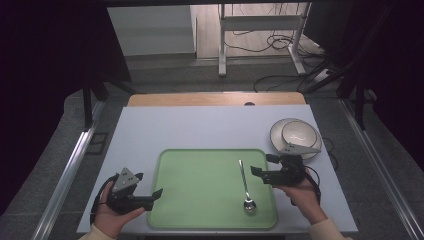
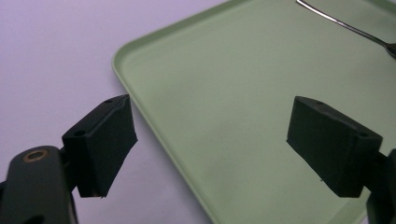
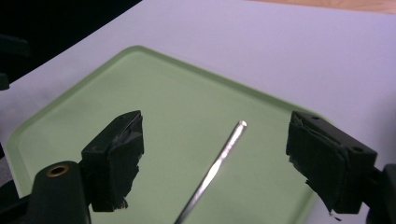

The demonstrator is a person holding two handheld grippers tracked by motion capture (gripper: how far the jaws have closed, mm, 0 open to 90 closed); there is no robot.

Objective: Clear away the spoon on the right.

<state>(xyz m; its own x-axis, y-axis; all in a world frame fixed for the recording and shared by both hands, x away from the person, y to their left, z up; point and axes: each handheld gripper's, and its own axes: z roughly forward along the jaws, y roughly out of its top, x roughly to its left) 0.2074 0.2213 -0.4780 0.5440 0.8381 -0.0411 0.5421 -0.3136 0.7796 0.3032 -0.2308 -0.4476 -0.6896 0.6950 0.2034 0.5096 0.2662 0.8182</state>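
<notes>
Over the tray's (image 1: pixel 200 170) right edge, right gripper (image 1: pixel 263 166) gapes beside spoon (image 1: pixel 245 184)

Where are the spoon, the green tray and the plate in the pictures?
spoon (image 1: pixel 244 182): high view, middle of its handle.
green tray (image 1: pixel 200 185): high view, bare floor left of the spoon.
plate (image 1: pixel 299 131): high view, its centre, beyond the right gripper (image 1: pixel 265 166).
</notes>
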